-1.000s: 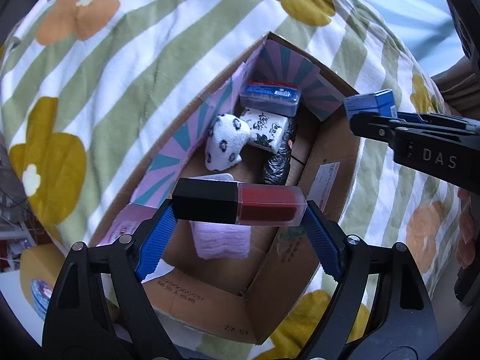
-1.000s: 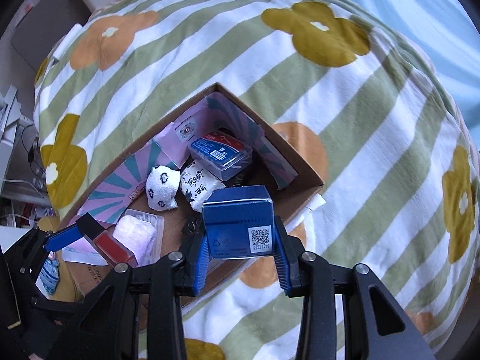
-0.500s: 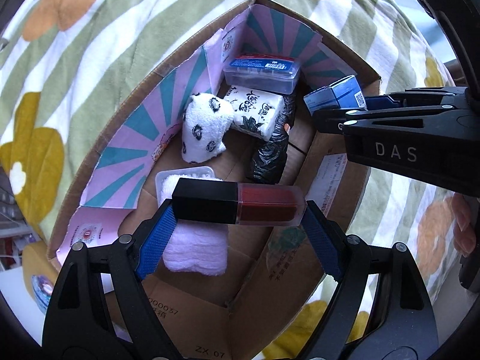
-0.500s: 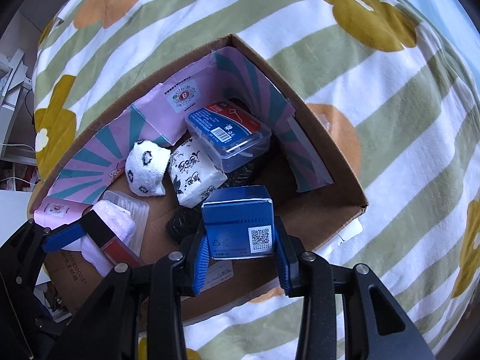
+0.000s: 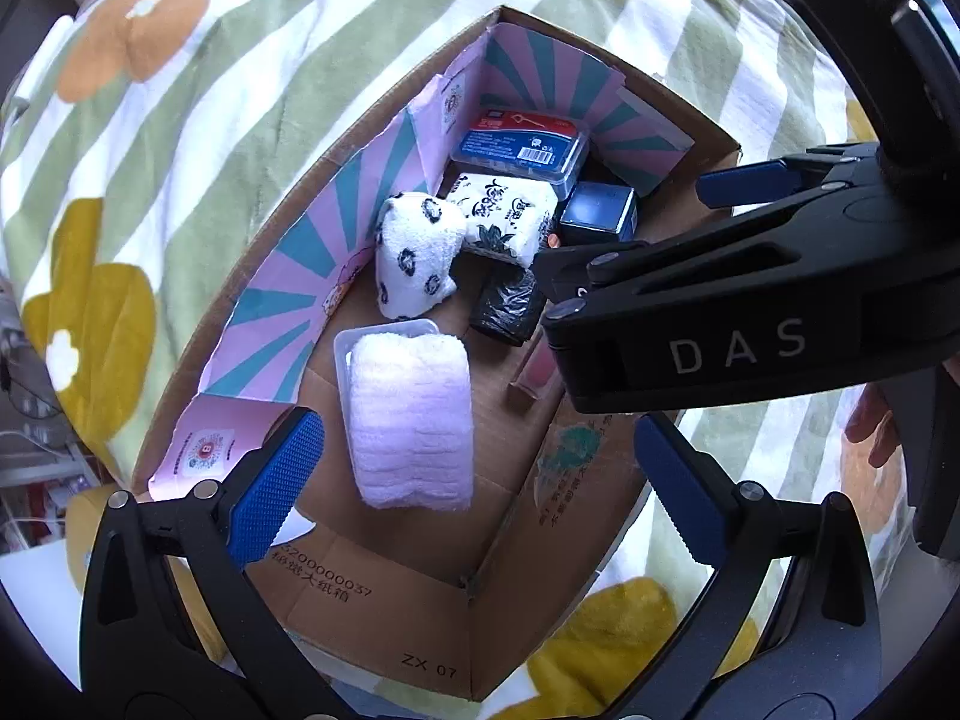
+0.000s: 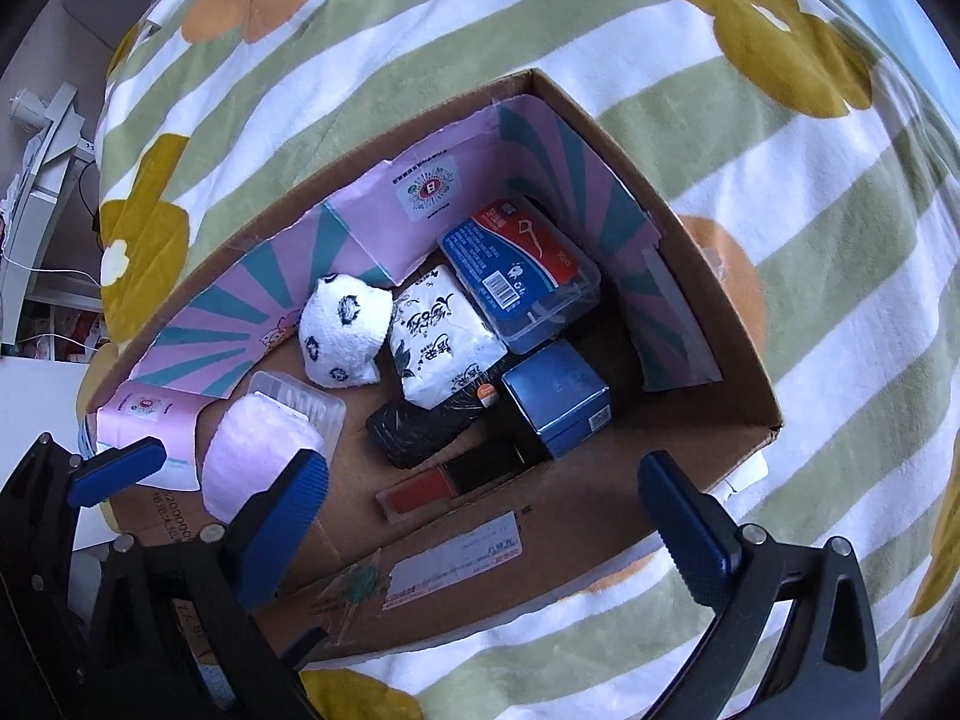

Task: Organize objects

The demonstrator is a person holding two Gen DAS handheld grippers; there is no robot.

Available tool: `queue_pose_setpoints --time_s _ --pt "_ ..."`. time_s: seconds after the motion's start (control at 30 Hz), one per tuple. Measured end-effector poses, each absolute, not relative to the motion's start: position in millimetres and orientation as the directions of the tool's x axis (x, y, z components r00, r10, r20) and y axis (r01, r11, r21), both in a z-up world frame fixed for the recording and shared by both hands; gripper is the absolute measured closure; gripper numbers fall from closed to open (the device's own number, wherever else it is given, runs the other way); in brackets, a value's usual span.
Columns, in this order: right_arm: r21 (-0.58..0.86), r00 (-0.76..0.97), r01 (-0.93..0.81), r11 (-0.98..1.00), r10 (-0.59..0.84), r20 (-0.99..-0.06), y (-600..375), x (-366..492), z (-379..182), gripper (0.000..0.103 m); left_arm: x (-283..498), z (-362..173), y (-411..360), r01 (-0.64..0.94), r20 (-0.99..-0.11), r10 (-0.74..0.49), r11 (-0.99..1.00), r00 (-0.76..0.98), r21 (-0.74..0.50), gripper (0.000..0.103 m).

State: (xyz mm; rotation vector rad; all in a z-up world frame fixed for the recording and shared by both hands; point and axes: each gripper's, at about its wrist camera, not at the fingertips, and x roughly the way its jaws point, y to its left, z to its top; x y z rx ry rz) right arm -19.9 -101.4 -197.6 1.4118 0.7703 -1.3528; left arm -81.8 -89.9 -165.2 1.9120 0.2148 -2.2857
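We see both claws hanging over an open cardboard box (image 6: pixel 714 324) that sits on a bed covered by a green-and-white striped blanket (image 6: pixel 780 192) with yellow and orange flowers.

Our left claw (image 5: pixel 474 474) has its blue pads spread wide apart and holds nothing. Our right claw (image 6: pixel 480 516) is likewise wide apart and empty; in the left wrist view it reaches in from the right, above the right side of the box.

Inside the box, the red lip-gloss tube (image 6: pixel 447 489) with its black cap lies flat on the cardboard floor near the near wall. Just beyond it, the small blue carton (image 6: pixel 558 399) rests on the floor, close beside a black wrapped bundle (image 6: pixel 420 426) to its left. At the far end sits a clear floss-pick case (image 6: pixel 519 273) with a blue and red label, and against its near-left side a white tissue pack (image 6: pixel 441 339) with black lettering. Left of that lies a white cloth with black spots (image 6: pixel 342 330). Nearer and further left, a folded pale pink towel (image 6: pixel 252 456) rests in a clear plastic tray (image 6: pixel 312 399). Pink and teal striped paper (image 6: pixel 228 324) lines the far and left walls of the box.
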Motion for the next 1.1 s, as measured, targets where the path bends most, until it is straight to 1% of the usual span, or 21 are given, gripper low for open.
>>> queue_pose_setpoints --time_s 0.2,0.5,0.53,0.7,0.83,1.0,1.1 --pt "0.22 0.167 0.926 -0.305 -0.192 -0.967 -101 -17 -197 0.0 -79 -162 -95 0.228 -0.982 0.007 -0.972 -0.187 -0.051 0.0" --pt "0.201 0.132 0.923 -0.327 -0.222 -0.966 -90 -15 -177 0.0 -71 -141 -93 0.203 -0.975 0.016 -0.977 -0.222 -0.062 0.0" --pt "0.201 0.129 0.921 -0.333 -0.227 -0.965 -87 -16 -172 0.0 -70 -138 -95 0.238 -0.972 0.035 -0.967 -0.231 -0.092 0.0" --pt "0.207 0.107 0.902 -0.379 -0.269 -0.957 -72 -15 -148 0.0 -69 -112 -91 0.188 -0.964 0.044 -0.977 -0.261 -0.096 0.0" --pt "0.209 0.07 0.867 -0.453 -0.305 -0.95 -51 -18 -126 0.001 -72 -87 -85 0.13 -0.955 0.051 -0.987 -0.292 -0.092 0.0" --pt "0.196 0.002 0.801 -0.566 -0.326 -0.945 -11 -24 -102 0.001 -78 -59 -69 0.033 -0.939 0.085 -0.994 -0.333 -0.102 0.0" --pt "0.205 -0.035 0.732 -0.649 -0.336 -0.941 24 -31 -88 0.0 -79 -46 -53 -0.033 -0.929 0.098 -0.995 -0.356 -0.092 0.0"
